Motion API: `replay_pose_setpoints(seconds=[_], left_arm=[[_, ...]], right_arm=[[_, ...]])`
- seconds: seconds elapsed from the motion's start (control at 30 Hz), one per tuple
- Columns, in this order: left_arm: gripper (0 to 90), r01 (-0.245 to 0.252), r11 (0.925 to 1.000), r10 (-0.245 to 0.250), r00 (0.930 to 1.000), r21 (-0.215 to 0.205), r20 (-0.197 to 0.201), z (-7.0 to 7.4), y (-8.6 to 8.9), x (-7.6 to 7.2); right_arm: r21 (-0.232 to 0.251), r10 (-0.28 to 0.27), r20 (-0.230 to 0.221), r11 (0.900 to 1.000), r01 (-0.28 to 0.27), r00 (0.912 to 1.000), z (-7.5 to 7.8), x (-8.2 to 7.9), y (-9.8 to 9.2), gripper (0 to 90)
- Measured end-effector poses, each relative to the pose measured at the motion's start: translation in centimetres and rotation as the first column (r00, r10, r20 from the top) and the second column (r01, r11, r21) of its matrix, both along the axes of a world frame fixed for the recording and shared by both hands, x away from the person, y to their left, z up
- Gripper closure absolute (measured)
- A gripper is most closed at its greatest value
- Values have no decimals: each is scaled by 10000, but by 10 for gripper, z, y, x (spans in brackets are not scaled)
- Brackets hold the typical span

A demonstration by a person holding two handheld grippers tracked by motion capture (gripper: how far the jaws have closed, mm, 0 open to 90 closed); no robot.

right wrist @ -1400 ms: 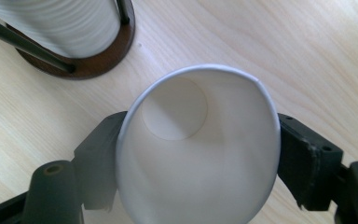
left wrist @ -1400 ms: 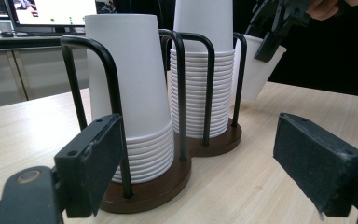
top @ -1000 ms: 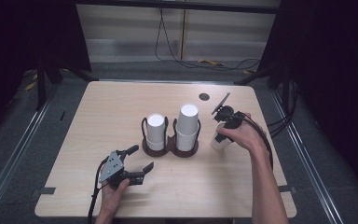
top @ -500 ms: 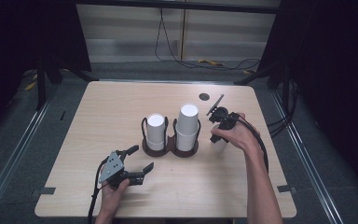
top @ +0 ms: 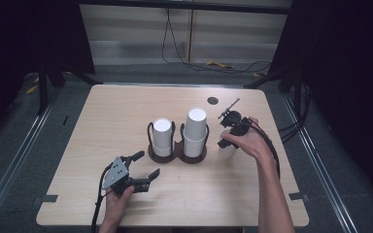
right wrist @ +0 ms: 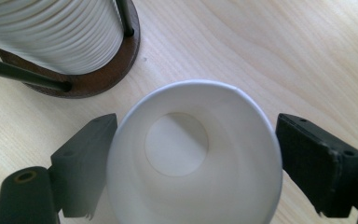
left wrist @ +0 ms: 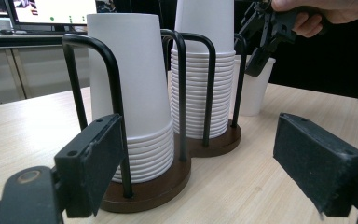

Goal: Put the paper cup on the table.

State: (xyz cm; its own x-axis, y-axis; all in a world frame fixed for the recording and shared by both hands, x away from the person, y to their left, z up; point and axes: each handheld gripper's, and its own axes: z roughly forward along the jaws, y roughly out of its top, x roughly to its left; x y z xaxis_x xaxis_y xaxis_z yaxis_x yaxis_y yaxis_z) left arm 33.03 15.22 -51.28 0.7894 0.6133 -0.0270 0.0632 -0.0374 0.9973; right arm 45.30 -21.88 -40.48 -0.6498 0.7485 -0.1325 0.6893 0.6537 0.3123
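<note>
A single white paper cup (right wrist: 191, 163) stands upright and mouth-up on the table, right of the holder (top: 177, 156). My right gripper (right wrist: 196, 154) points down over it. Its jaws have just been opening and now stand on either side of the rim, with a small gap at the right pad. In the high view that cup (top: 227, 151) sits under the right hand. The dark wire holder carries two stacks of upturned white cups, a shorter left stack (top: 161, 137) and a taller right stack (top: 195, 131). My left gripper (top: 147, 164) rests open near the front edge, facing the holder (left wrist: 168, 182).
A small dark disc (top: 212, 100) lies at the back of the wooden table (top: 107, 116). Cables trail from both grippers. Bare tabletop lies left of the holder and along the front right.
The right gripper's jaws stand wider around the single cup than a second ago. Both hands have kept their places.
</note>
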Motion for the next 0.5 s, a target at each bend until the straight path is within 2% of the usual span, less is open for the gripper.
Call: replay_pose_setpoints(seconds=[0.2,0.3,0.33,0.37,0.4,0.5], left_arm=[[159,27,10000,-28,10000,-30,-24,0,0,0],[158,37,10000,-37,10000,-36,-30,0,0,0],[158,26,10000,-26,10000,-17,-36,0,0,0],[158,21,10000,-21,10000,-35,-33,0,0,0],[158,16,10000,-17,10000,-39,-43,0,0,0],[158,21,10000,-21,10000,-39,-40,0,0,1]], right_arm=[[350,-71,235,9994,63,9997,7,-4,-4,144],[572,-216,618,9982,181,9979,11,-7,-7,149],[728,-319,755,9970,264,9966,12,-9,-7,147],[1145,-474,1054,9928,352,9933,13,-11,-9,144],[1347,-555,1153,9901,397,9918,12,-12,-11,140],[1512,-681,1288,9873,483,9893,10,-14,-13,139]])
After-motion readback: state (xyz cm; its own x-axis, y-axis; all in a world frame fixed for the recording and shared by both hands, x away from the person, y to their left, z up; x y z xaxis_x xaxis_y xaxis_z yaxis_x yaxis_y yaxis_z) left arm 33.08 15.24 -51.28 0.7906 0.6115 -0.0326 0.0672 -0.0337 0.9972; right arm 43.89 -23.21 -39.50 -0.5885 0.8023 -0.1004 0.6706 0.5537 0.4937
